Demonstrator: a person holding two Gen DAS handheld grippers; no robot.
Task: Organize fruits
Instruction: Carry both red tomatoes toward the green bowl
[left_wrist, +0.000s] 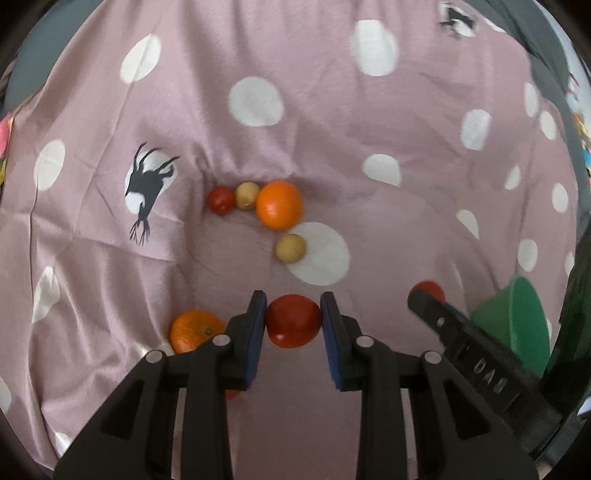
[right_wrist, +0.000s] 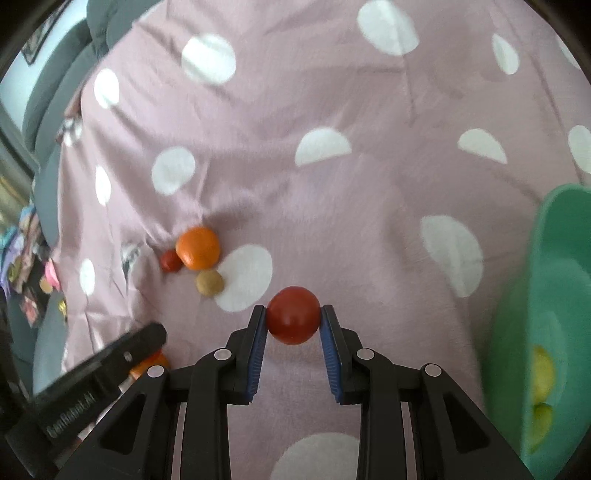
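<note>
Left gripper (left_wrist: 293, 314): clamped on a red fruit (left_wrist: 293, 320)
Right gripper (right_wrist: 293, 317): clamped on a second red fruit (right_wrist: 293, 315)
Green bowl (right_wrist: 554, 295): right of it

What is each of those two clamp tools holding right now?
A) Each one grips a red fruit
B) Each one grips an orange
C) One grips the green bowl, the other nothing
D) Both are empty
A: a red fruit sits pinched between the left gripper's blue fingers, and another red fruit sits pinched between the right gripper's.
</note>
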